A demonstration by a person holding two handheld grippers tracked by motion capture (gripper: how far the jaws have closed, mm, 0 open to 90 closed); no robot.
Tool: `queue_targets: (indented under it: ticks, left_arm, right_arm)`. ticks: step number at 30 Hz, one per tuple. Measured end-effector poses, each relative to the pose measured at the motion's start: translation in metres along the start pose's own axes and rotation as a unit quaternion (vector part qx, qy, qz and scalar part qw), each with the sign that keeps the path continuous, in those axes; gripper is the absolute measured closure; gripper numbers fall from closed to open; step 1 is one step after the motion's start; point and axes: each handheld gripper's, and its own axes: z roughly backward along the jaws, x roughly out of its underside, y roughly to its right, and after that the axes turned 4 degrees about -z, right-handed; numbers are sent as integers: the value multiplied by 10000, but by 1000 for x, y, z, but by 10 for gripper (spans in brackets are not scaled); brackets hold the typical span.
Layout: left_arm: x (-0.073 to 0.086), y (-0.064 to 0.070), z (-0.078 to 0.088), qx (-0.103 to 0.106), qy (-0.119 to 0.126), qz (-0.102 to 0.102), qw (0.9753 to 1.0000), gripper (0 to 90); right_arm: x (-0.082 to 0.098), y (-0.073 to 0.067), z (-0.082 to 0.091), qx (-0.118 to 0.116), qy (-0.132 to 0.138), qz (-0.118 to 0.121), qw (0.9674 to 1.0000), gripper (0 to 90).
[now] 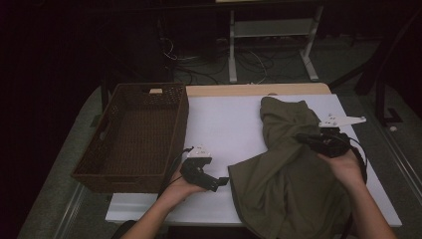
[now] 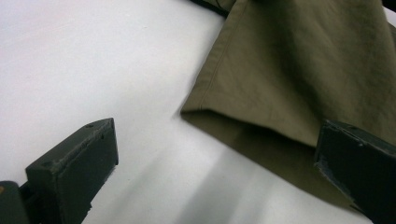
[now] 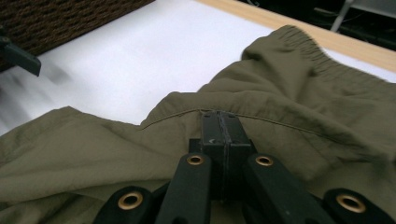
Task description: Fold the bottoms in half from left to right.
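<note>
right claw (image 3: 219, 126) clamped on shorts (image 1: 288, 174) fold | left claw (image 2: 210, 172) apart at hem | folding begun | basket (image 1: 130, 175) empty

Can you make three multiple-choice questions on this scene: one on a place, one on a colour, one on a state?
1. Where is the basket?
A. left end of the table
B. right end
C. on the floor

2. What colour is the garment?
A. red
B. olive green
C. blue

3. How do the right tongs stand?
A. wide open over the basket
B. open above bare table
C. shut on the garment

Answers:
1 A, the high view shows it at the table's left.
2 B, the cloth is olive in all views.
3 C, the right gripper view shows the jaws together, pinching a fold.
</note>
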Motion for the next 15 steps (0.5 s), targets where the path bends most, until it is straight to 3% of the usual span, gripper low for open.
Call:
queue_targets:
  ticks: [6, 15]
  left_arm:
    - [0, 0, 0, 7, -18, -5, 10000, 0]
    - [1, 0, 0, 44, -33, -14, 10000, 0]
  right_arm:
    - [4, 9, 20, 188, 137, -58, 9997, 895]
    - [32, 28, 39, 450, -20, -374, 9983, 895]
